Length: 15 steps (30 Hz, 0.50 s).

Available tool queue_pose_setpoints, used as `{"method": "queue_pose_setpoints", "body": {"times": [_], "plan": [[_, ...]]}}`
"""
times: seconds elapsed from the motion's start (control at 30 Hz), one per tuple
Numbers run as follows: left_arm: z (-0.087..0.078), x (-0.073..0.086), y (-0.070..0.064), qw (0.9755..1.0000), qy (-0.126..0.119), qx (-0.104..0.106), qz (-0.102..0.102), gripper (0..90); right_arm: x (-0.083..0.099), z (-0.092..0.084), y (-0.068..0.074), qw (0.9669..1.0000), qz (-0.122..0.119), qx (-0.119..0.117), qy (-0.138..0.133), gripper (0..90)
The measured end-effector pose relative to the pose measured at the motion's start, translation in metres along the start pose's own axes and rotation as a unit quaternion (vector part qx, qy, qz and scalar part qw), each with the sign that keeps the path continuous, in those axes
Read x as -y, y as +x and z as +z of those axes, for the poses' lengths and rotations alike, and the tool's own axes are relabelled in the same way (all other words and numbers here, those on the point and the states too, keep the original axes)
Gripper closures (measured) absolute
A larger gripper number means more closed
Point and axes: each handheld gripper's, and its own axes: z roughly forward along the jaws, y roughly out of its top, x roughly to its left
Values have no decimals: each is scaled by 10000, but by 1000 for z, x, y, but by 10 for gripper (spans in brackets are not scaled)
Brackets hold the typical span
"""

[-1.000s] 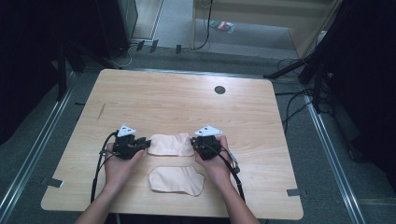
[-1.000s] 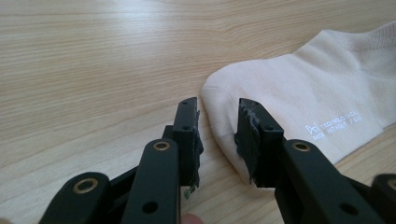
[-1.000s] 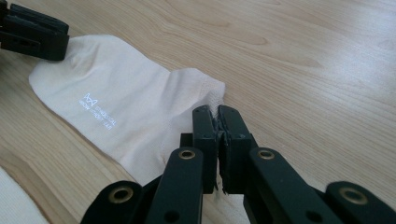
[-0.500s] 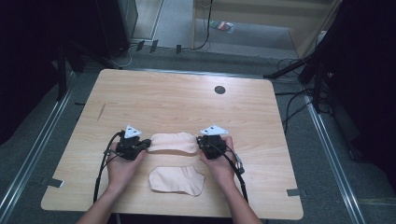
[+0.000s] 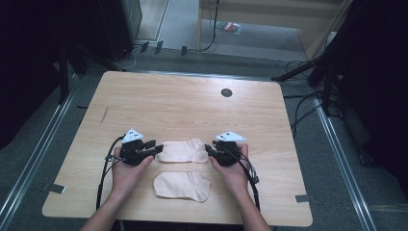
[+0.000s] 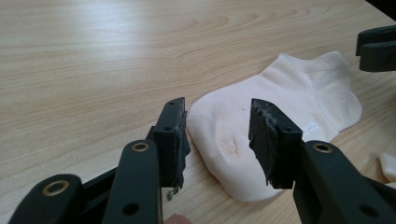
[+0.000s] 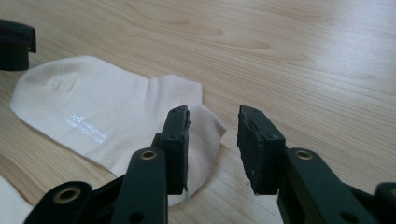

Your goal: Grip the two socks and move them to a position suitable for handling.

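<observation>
Two pale cream ankle socks lie flat on the light wooden bench [image 5: 192,101], near the edge where the person stands. The upper sock [image 5: 183,150] lies lengthwise between the two tongs; it carries a small white printed mark on its side. The lower sock [image 5: 183,186] lies just below it, apart from it, between the person's hands.

The left tongs [image 5: 153,148] are at the rounded end of the upper sock [image 6: 261,126]. In the left gripper view its jaws stand well apart, and the sock's end is seen in the gap between them; nothing is clamped. The right tongs [image 5: 210,150] are at the other end of the same sock [image 7: 107,116]. Its jaws are also apart, one jaw over the sock's edge and the other over bare wood.
</observation>
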Motion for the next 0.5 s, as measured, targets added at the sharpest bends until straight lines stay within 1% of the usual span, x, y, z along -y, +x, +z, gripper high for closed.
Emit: {"method": "queue_pose_setpoints", "body": {"times": [0.03, 0.07, 0.1, 0.13, 0.17, 0.2, 0.27, 0.4, 0.47, 0.5], "plan": [[0, 0, 1, 10000, 21, 8, -43, 578, 0, 0, 0, 10000, 0, 0, 0, 636], [2, 1, 2, 9999, 39, -44, -112, 577, 0, -1, -4, 10000, 91, -27, 11, 636], [2, 1, 2, 9999, 39, -44, -112, 576, 0, -1, -4, 10000, 91, -27, 11, 636], [4, 1, 3, 9997, 89, -87, -201, 576, 0, 0, -7, 9998, 180, 19, 10, 630], [4, 1, 3, 9997, 89, -87, -201, 575, 0, 0, -8, 9997, 222, 34, -3, 624], [5, 2, 4, 9994, 95, -132, -291, 575, 0, 1, -9, 9997, 260, 29, -15, 621], [7, 2, 5, 9993, 123, -138, -314, 572, 1, 4, -10, 9995, 321, 14, -19, 612], [11, 4, 3, 9993, 218, -130, -278, 581, 3, 14, -8, 9993, 352, -92, 98, 595], [13, 5, 1, 9992, 285, -207, -181, 613, 4, 19, -5, 9993, 306, -144, 174, 599], [14, 5, 0, 9992, 287, -209, -168, 637, 5, 21, -4, 9991, 325, -171, 208, 614]]}}
